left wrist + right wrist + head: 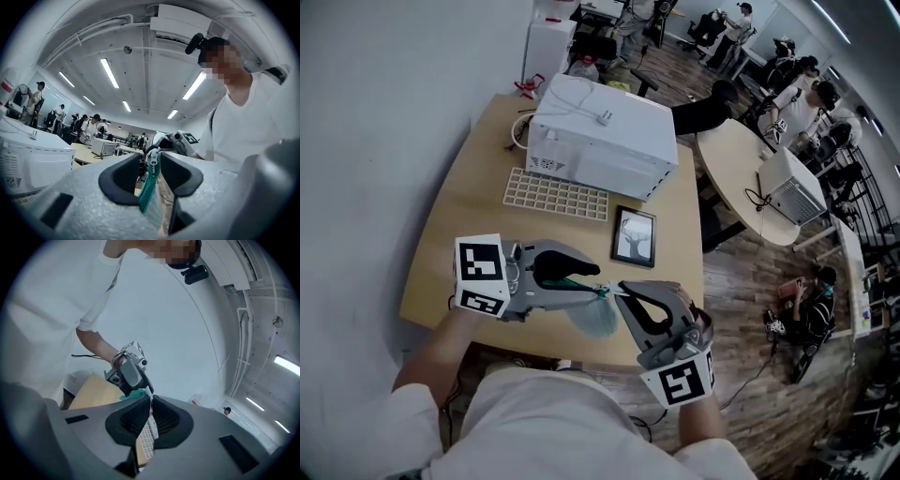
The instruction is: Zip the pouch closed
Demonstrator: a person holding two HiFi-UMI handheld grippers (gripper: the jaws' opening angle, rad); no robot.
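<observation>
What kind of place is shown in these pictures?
Probably a shared office or lab workroom: there are several wooden tables, people working at the other tables, and long strip lights on the ceiling.

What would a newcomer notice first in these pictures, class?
The left gripper and right gripper meet over the near edge of the table, both clamped on a pale pouch with a teal zip. Behind them, a big white appliance stands at the far side.
</observation>
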